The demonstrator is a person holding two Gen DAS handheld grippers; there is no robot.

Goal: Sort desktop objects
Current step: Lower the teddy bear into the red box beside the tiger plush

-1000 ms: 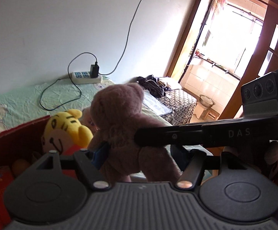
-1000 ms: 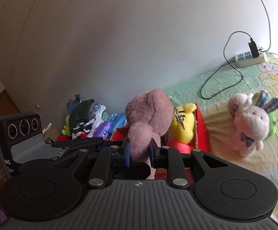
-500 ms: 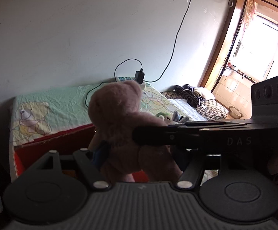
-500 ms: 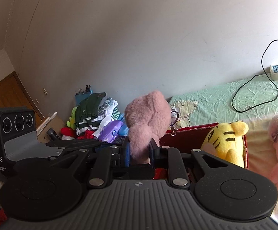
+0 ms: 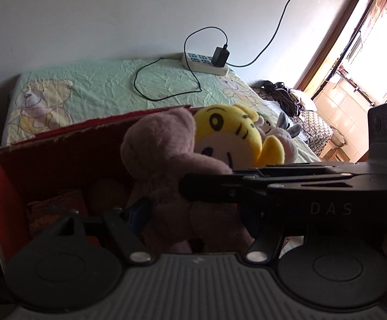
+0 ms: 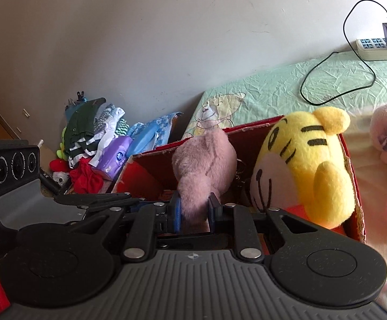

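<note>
1. Between both tools, the pink bear (image 5: 166,160) is gripped: its lower body by the left tool (image 5: 193,218), a limb by the right tool (image 6: 193,210).
2. Just beyond, the red box (image 6: 353,176) holds the yellow tiger (image 6: 305,165).

A power strip (image 5: 205,64) with a black charger (image 5: 220,56) plugged in lay on the green sheet (image 5: 108,85) by the wall. A pile of clothes (image 6: 94,138) sat beside the bed.
</note>
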